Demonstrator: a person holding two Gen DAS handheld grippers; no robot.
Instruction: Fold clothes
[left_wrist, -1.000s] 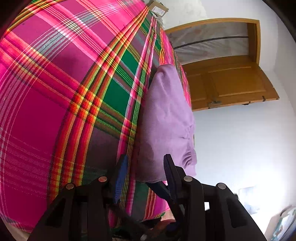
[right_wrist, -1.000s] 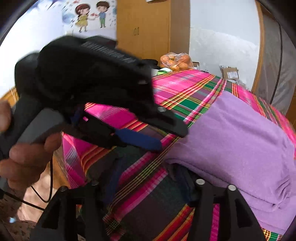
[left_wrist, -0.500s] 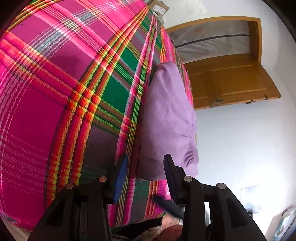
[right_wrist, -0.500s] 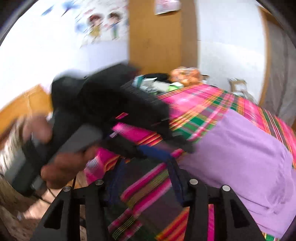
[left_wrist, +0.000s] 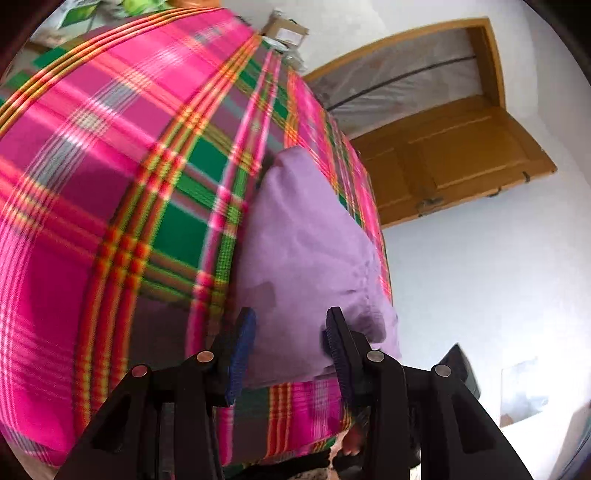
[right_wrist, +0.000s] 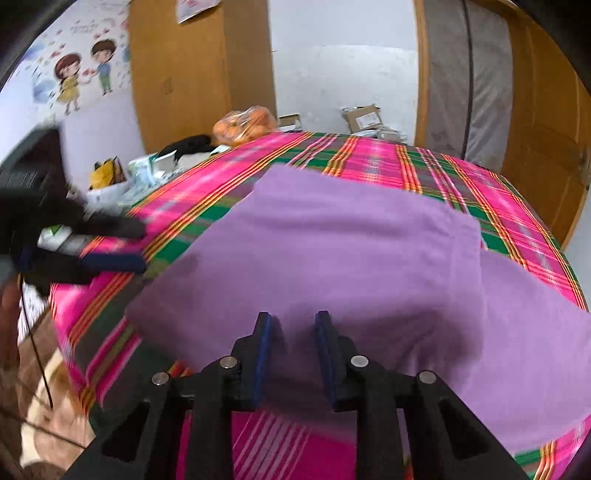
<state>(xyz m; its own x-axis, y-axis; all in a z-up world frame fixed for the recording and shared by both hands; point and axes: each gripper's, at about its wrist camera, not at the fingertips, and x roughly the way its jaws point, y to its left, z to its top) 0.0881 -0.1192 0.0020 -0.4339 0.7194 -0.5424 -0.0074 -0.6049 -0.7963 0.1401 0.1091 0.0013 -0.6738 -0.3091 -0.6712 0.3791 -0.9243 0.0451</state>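
My right gripper's fingers (right_wrist: 261, 354) are standing parted with a clear gap, hovering over the near edge of the purple garment (right_wrist: 351, 266) and gripping nothing; whether the tips are touching the cloth I cannot tell. On my other side, the left gripper (left_wrist: 288, 332) is gaping wider, its blue pads framing the near end of the same garment without pinching it. From the right wrist view I am seeing that left gripper (right_wrist: 107, 243) out at the corner of the bed, just beside the garment's left edge.

The garment is lying on the pink plaid bedspread (right_wrist: 376, 162), near the front edge of the bed. I am judging it partly folded: one layer is lying doubled over another, with a stepped edge showing on the right. It is looking fairly flat, with some rumpling at the near end in the left wrist view. What I am reckoning is left is at least one more fold to make it compact.
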